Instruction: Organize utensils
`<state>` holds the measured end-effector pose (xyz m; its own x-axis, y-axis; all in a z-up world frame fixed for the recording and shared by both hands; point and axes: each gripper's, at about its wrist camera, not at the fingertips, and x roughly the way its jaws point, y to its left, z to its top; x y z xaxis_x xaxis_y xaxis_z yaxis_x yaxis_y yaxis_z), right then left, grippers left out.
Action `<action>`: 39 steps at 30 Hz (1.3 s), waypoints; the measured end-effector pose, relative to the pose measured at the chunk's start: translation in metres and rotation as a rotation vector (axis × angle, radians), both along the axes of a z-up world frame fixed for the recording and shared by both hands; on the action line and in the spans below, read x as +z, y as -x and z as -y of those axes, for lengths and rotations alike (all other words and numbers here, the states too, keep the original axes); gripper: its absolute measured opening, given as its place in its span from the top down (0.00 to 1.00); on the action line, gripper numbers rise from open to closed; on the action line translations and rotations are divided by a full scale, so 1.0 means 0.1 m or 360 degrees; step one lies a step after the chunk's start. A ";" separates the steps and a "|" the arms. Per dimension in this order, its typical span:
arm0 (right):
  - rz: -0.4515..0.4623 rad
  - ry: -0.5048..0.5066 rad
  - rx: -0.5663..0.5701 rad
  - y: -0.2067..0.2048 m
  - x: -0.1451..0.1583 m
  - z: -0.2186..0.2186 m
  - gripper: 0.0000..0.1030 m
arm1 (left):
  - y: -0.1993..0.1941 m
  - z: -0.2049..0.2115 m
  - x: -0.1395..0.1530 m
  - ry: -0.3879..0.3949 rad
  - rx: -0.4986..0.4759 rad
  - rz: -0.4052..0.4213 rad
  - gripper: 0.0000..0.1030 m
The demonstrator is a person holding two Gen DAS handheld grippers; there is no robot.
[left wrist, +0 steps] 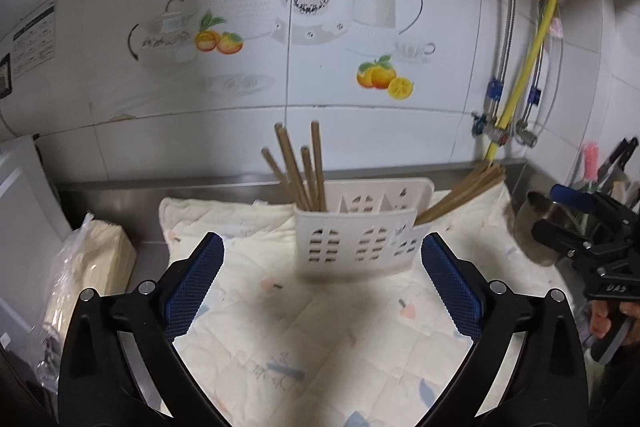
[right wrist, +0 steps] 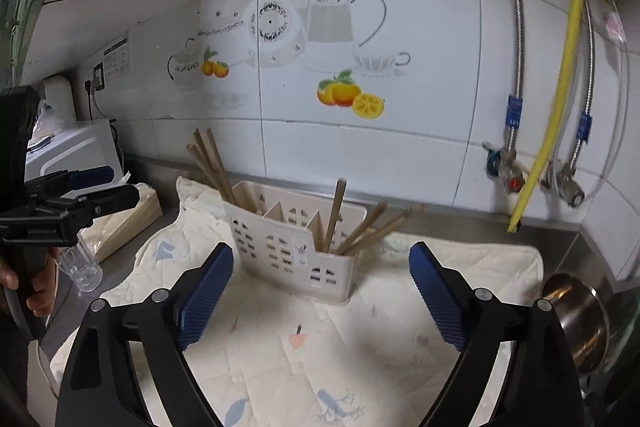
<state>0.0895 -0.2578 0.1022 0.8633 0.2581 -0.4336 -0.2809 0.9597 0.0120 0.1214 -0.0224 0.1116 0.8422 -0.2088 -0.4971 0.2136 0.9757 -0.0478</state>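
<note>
A white tiled kitchen wall with printed teapots and oranges stands behind a stainless steel counter, and a cream quilted cloth with small pastel prints covers the middle of the counter.

The left gripper with black arms and blue ribbed pads hangs over the near part of the cloth. Its jaws are spread wide and hold nothing. The right gripper of the same black and blue build is also wide open and empty, and it is also above the cloth.

Just beyond both grippers stands the white perforated plastic utensil holder with compartments, upright on the cloth. In its left compartment a few brown wooden chopsticks lean to the left. In its right compartment a second bundle of brown wooden chopsticks leans low to the right, and one of them stands nearly upright. The middle compartments look empty in the right wrist view.

Farther out, on the left of the cloth, a clear plastic bag with a pale stack inside lies on the counter, and a clear drinking glass stands near it. On the right a shiny steel pot sits at the edge of the cloth. A yellow hose and braided metal hoses run down the wall at the far right.
</note>
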 end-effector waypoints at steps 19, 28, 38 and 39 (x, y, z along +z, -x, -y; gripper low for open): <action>-0.0115 0.0024 -0.0026 0.30 -0.49 -0.06 0.09 | 0.43 0.00 -0.47 -0.0112 0.0108 -0.0068 0.05; -0.0107 0.0076 -0.0108 0.44 -0.62 -0.08 0.09 | 0.58 -0.06 -0.48 -0.0151 0.0164 -0.0039 0.05; -0.0117 0.0068 -0.0151 0.52 -0.69 -0.08 0.08 | 0.68 -0.06 -0.54 -0.0111 0.0122 -0.0051 0.05; -0.0120 0.0064 -0.0153 0.52 -0.69 -0.08 0.08 | 0.69 -0.07 -0.54 -0.0105 0.0121 -0.0052 0.05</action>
